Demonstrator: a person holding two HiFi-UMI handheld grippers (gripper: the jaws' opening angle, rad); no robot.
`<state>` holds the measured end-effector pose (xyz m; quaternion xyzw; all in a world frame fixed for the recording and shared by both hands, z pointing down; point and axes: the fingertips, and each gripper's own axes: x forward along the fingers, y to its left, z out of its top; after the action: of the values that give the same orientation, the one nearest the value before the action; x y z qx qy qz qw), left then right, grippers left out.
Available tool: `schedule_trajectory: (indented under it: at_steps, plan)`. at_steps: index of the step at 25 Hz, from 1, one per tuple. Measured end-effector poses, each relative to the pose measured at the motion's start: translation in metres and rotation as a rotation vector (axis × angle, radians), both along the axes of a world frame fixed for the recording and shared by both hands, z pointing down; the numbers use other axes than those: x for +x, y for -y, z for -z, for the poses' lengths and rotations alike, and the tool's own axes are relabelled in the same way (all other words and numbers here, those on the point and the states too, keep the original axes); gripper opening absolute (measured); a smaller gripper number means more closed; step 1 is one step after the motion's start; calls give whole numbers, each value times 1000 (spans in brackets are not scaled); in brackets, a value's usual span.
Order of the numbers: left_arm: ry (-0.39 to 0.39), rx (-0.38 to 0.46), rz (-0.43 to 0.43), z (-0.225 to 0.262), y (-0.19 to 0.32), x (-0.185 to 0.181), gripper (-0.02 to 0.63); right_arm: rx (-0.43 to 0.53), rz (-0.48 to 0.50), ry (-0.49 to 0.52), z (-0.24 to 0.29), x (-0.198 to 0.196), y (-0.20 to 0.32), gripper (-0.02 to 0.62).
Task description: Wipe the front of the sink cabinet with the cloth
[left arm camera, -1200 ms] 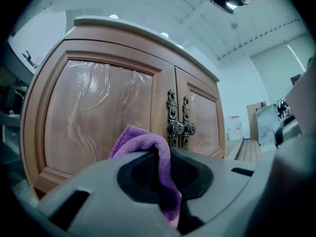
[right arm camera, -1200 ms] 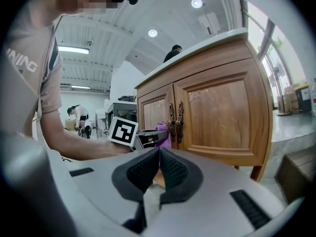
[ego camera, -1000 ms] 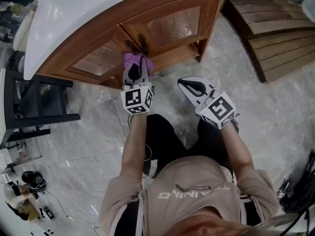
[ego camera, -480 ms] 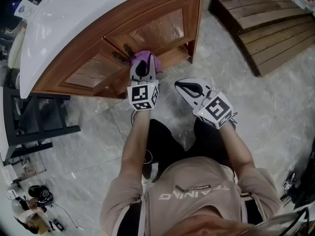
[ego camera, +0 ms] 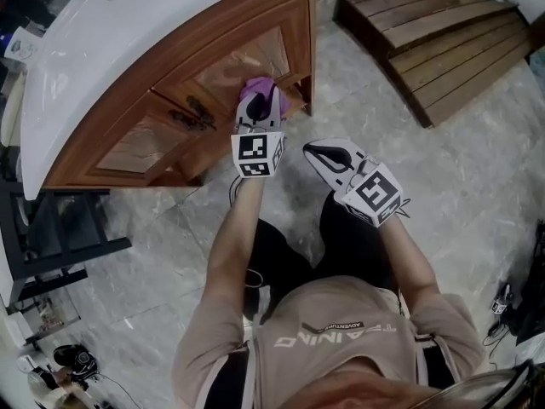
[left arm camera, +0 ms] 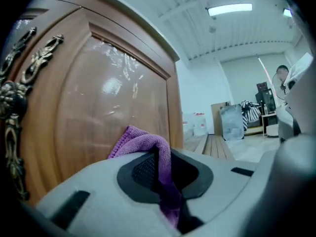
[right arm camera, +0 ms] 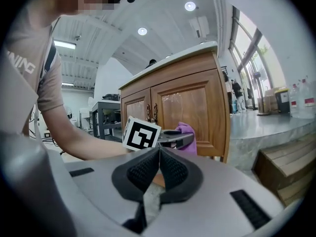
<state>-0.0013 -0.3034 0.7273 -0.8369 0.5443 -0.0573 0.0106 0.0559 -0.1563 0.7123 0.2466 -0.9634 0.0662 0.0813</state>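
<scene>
The wooden sink cabinet (ego camera: 196, 66) has two panelled doors under a white curved top (ego camera: 111, 32). My left gripper (ego camera: 258, 107) is shut on a purple cloth (ego camera: 258, 88) and presses it against the lower right part of the right-hand door (left arm camera: 98, 107). In the left gripper view the cloth (left arm camera: 148, 144) bunches over the jaws, right against the door panel. My right gripper (ego camera: 328, 152) hangs over the floor to the right of the left one, shut with nothing in it. The right gripper view shows the cabinet (right arm camera: 187, 107), the left gripper (right arm camera: 170, 138) and the cloth (right arm camera: 187, 132) ahead.
Ornate dark metal handles (ego camera: 194, 113) sit where the two doors meet. Wooden steps (ego camera: 426, 32) lie on the floor to the right of the cabinet. A dark metal rack (ego camera: 51, 237) stands to the left. The floor is grey marble tile (ego camera: 477, 160).
My left gripper has slid the cloth rightward along the cabinet front, from the door handles to the right door's lower right corner. The right gripper has kept its place.
</scene>
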Motion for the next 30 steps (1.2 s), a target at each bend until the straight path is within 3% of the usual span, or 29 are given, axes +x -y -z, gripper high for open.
schedule_trajectory:
  at_steps: [8, 16, 21, 25, 28, 30]
  plan:
    - [-38, -8, -77, 3, 30, 61, 37, -36, -144, 40, -9, 48, 7, 12]
    - [-27, 18, -100, 5, 37, 91, 37, -92, -273, 84, -22, 101, 9, 12]
    - [7, -19, -167, -3, 46, 123, 37, -84, -295, 73, -19, 115, 4, 12]
    - [-35, -102, -265, -9, 46, 147, 37, -74, -308, 68, -15, 121, 4, 12]
    - [-49, -93, -315, -2, 33, 153, 37, -69, -313, 65, -14, 125, 6, 12]
    - [-103, -100, -342, 6, 19, 153, 37, -64, -320, 69, -12, 126, 9, 12]
